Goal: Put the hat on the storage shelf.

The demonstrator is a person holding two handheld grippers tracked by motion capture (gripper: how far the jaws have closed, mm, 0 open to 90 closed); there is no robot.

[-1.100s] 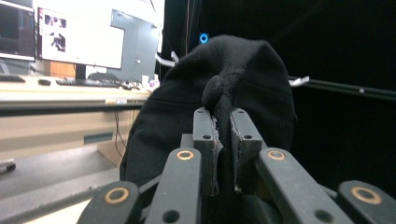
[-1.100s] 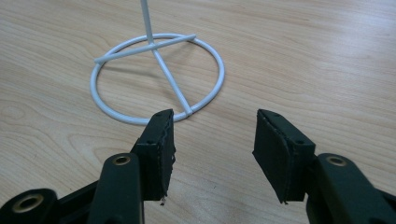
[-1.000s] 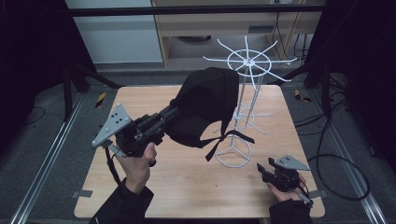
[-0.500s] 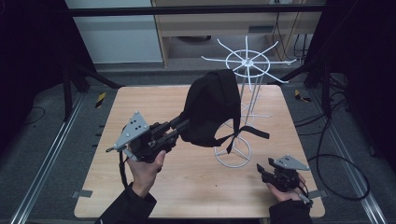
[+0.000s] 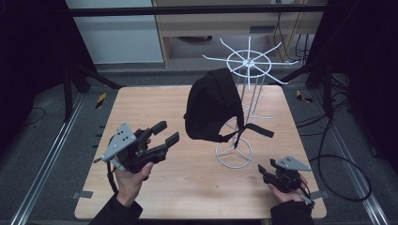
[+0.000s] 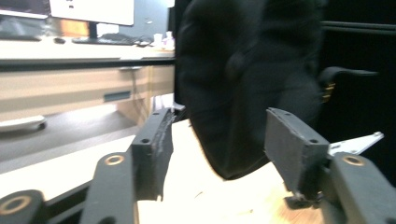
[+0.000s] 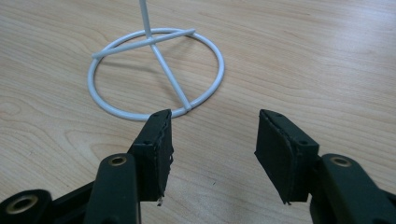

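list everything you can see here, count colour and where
cap: 1, black, hanging on the wire rack above the table's middle
wire rack: 1, white, standing right of centre on its ring base
table: 1, light wood, centre of the high view
yellow-black tape marks: 2, on the floor beside the table's far corners
left gripper: 1, black, open, held above the table's left part, jaws towards the cap
right gripper: 1, black, open, low at the table's near right corner
hands: 2, at the near edge
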